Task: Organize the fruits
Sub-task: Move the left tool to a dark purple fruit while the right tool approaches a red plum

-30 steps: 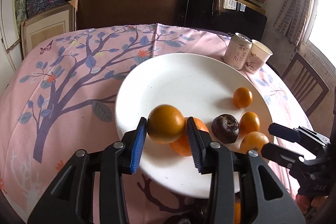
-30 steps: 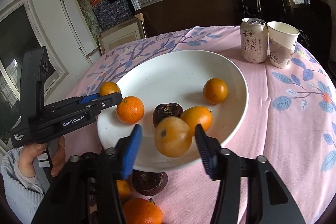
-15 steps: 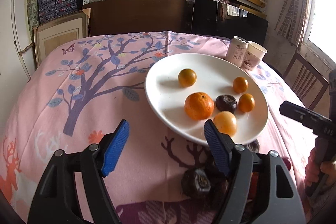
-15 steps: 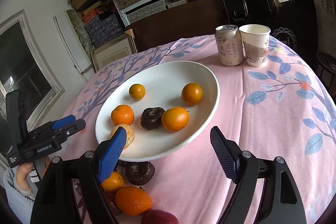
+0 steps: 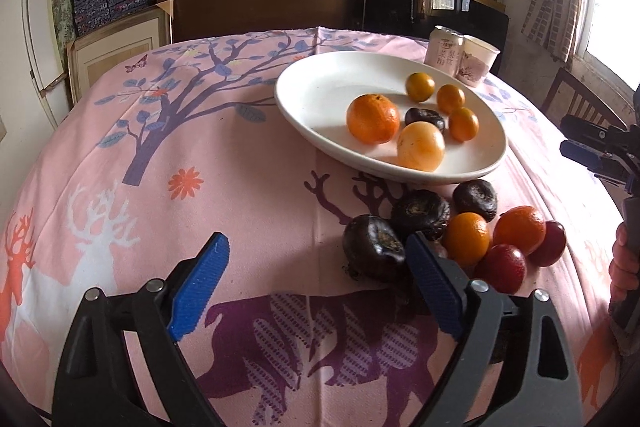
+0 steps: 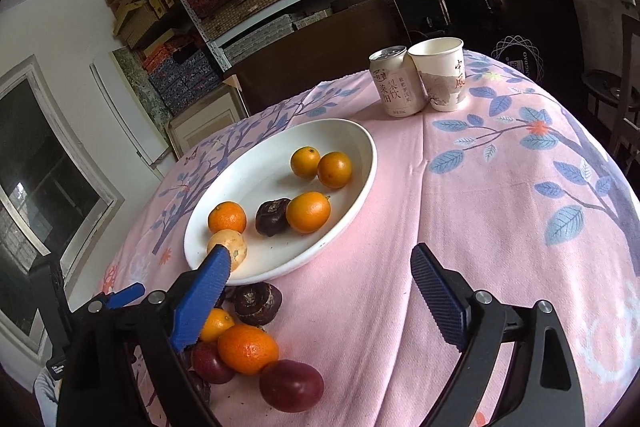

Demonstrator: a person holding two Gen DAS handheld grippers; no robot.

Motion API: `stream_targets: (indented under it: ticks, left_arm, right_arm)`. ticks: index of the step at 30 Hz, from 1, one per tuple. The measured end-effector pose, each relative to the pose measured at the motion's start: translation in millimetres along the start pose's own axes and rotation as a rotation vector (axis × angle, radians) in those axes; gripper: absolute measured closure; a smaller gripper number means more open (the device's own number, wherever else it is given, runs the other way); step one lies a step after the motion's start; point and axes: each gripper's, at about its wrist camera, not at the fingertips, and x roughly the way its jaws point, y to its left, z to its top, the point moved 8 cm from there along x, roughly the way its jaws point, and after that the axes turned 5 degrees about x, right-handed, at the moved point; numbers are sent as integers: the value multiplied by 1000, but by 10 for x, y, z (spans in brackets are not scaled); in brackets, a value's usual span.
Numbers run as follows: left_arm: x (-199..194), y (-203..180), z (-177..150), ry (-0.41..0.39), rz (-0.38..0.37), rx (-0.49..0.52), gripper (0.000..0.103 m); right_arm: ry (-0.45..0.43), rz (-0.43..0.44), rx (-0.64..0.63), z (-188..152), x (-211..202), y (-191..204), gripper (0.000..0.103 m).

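Note:
A white plate (image 5: 320, 95) (image 6: 256, 171) holds several fruits: a large orange (image 5: 373, 118), a pale yellow fruit (image 5: 421, 146) (image 6: 228, 245), a dark fruit (image 5: 425, 118) (image 6: 273, 215) and small oranges (image 6: 308, 211). A loose pile lies on the cloth by the plate's near edge: dark fruits (image 5: 374, 247), oranges (image 5: 519, 229) (image 6: 247, 349) and red-purple fruits (image 5: 500, 267) (image 6: 291, 385). My left gripper (image 5: 316, 287) is open and empty, low over the cloth left of the pile. My right gripper (image 6: 320, 295) is open and empty above the pile.
A drink can (image 6: 396, 83) and a paper cup (image 6: 442, 75) stand behind the plate. The round table has a pink patterned cloth (image 5: 180, 147). Shelves with boxes fill the back wall. A wooden chair (image 5: 580, 103) stands at the right.
Both grippers let go of their fruits onto the plate, opened wide and pulled back toward the near edge. The loose pile has come into view.

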Motion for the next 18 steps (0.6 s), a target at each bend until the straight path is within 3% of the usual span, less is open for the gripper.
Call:
stream_targets:
  ticks: [3,6,10,18]
  left_arm:
    - [7,150,0,3,-8,-41,9]
    - [-99,513,3,-16,155,-86,11]
    - [-255,708,-16,-55,120,-177,11]
    - [-216,170,-16,-60,81,21,11]
  right_arm:
    - [3,2,-5,-2,9,15,11]
    - [-4,3,2,6,2,23,11]
    - [-4,11,-1,8,-10,31,11]
    - [1,5,-1,-1,3,15,11]
